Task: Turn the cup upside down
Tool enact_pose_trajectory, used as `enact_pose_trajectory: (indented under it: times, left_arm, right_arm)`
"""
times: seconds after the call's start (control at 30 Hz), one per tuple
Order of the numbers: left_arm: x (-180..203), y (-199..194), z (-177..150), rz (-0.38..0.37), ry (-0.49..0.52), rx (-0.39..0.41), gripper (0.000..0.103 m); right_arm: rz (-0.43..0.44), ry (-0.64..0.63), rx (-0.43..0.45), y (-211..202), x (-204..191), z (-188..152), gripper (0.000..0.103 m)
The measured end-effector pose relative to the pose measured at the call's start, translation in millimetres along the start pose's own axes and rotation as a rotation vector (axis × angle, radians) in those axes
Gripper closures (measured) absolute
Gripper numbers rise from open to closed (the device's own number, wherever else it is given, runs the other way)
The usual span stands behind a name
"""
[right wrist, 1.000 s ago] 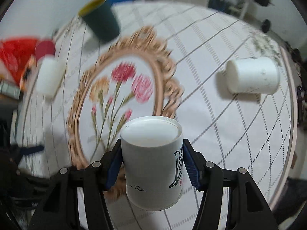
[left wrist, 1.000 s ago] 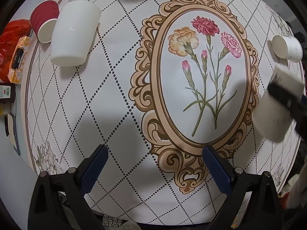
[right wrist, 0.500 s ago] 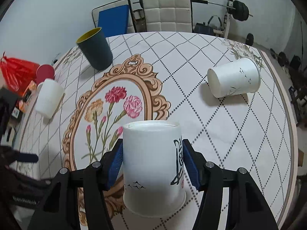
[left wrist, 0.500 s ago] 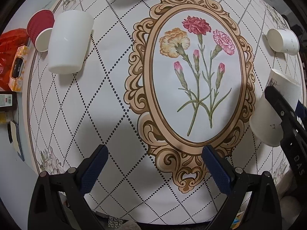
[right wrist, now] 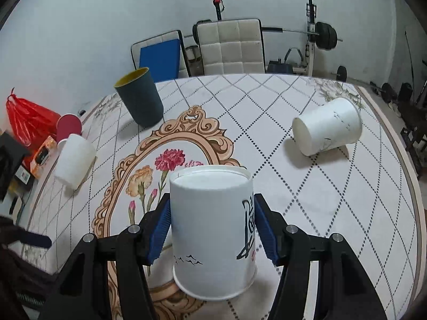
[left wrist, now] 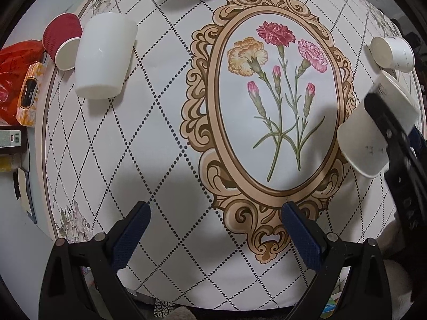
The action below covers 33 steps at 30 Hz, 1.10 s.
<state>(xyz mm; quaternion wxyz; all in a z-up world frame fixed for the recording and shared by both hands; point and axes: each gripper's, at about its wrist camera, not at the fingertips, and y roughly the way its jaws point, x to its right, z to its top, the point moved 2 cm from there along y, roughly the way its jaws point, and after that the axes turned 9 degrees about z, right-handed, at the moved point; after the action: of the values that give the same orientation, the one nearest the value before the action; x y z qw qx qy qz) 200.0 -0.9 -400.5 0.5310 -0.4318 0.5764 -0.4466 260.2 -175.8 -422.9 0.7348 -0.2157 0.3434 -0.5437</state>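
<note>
Inverted white paper cup with black ink drawing [right wrist: 213, 229] pinched in right gripper [right wrist: 210, 226] jaws above flower-printed bench [right wrist: 333, 200]. Left gripper [left wrist: 216, 229] jaws spread, empty. Nearby: toppled white paper cup [right wrist: 327, 130], upright dark green cup [right wrist: 138, 97], plain white plastic cup [left wrist: 104, 56], red cup [left wrist: 62, 41].

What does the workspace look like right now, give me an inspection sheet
Surface: round floral tablecloth.
Job's things: white printed paper cup, base up, mouth down, off the cloth.
Clutter: dark green cup upright; second white paper cup on its side; plain white cup, red ribbed cup, red plastic bag.
Grippers: right tongs clamp the printed cup; left tongs open, holding nothing.
Cables: nothing seen.
Surroundings: padded bench, barbell.
</note>
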Motion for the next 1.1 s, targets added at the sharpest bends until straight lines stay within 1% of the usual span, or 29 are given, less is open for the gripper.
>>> enact_pose_trajectory:
  times: [0.1, 0.17, 0.27, 0.37, 0.4, 0.43, 0.5, 0.57, 0.6, 0.63, 0.67, 0.7, 0.73, 0.77, 0.8, 0.87, 0.9, 1.03, 1.1]
  left_arm:
    - [-4, 2, -9, -0.003, 0.003, -0.001, 0.003]
    - [-4, 2, -14, -0.004, 0.005, 0.001, 0.003]
    - [-3, -1, -18, -0.008, 0.006, 0.008, 0.003]
    - [-2, -5, -20, -0.009, 0.013, 0.018, 0.003]
    - [-3, -8, -21, -0.006, 0.015, 0.027, 0.003]
    - [-3, -11, -22, -0.002, 0.017, 0.037, 0.003]
    - [-4, -21, -24, 0.001, 0.025, 0.064, 0.003]
    - [-3, -34, -26, 0.012, 0.037, 0.098, 0.003]
    - [-4, -42, -28, 0.007, 0.042, 0.118, 0.003]
    - [-5, -52, -32, 0.002, 0.049, 0.138, 0.003]
    - [-5, -61, -37, 0.004, 0.056, 0.158, 0.003]
    - [-6, -72, -42, 0.008, 0.063, 0.185, 0.003]
    - [-7, -83, -46, 0.017, 0.067, 0.214, 0.003]
    - [-8, -95, -51, 0.025, 0.072, 0.24, 0.003]
    - [-9, -104, -51, 0.028, 0.075, 0.259, 0.003]
    - [-14, -130, -60, 0.023, 0.074, 0.293, 0.003]
    - [-16, -144, -65, 0.017, 0.07, 0.31, 0.003]
    - [-23, -194, -82, 0.002, 0.057, 0.382, 0.003]
    - [-26, -221, -97, -0.001, 0.044, 0.416, 0.003]
  right_arm:
    - [0.003, -0.008, -0.002, -6, -1, -9, 0.041]
    - [0.002, -0.017, -0.022, -6, -2, -14, 0.041]
    - [-0.008, -0.021, -0.066, -5, -2, -20, 0.041]
    - [-0.016, -0.002, -0.118, -3, 0, -21, 0.038]
    - [-0.024, 0.009, -0.142, -2, 0, -20, 0.03]
    - [-0.035, 0.025, -0.169, -3, 1, -18, 0.019]
    - [-0.039, 0.049, -0.19, -12, 0, -13, 0.009]
    - [-0.061, 0.076, -0.203, -25, -1, -8, 0.008]
    - [-0.063, 0.095, -0.22, -33, -1, -6, 0.005]
    - [-0.073, 0.121, -0.242, -44, -3, -3, 0.005]
    - [-0.08, 0.136, -0.242, -58, -5, -1, 0.005]
    - [-0.108, 0.131, -0.245, -67, -7, 1, 0.005]
    - [-0.161, 0.129, -0.245, -82, -10, 3, 0.005]
    - [-0.18, 0.14, -0.235, -94, -12, 5, 0.005]
    - [-0.223, 0.159, -0.229, -112, -13, 8, 0.005]
    - [-0.257, 0.183, -0.222, -135, -15, 14, 0.005]
    - [-0.277, 0.201, -0.217, -153, -16, 18, 0.005]
    - [-0.289, 0.241, -0.185, -209, -21, 33, 0.005]
    - [-0.289, 0.24, -0.167, -237, -27, 41, 0.005]
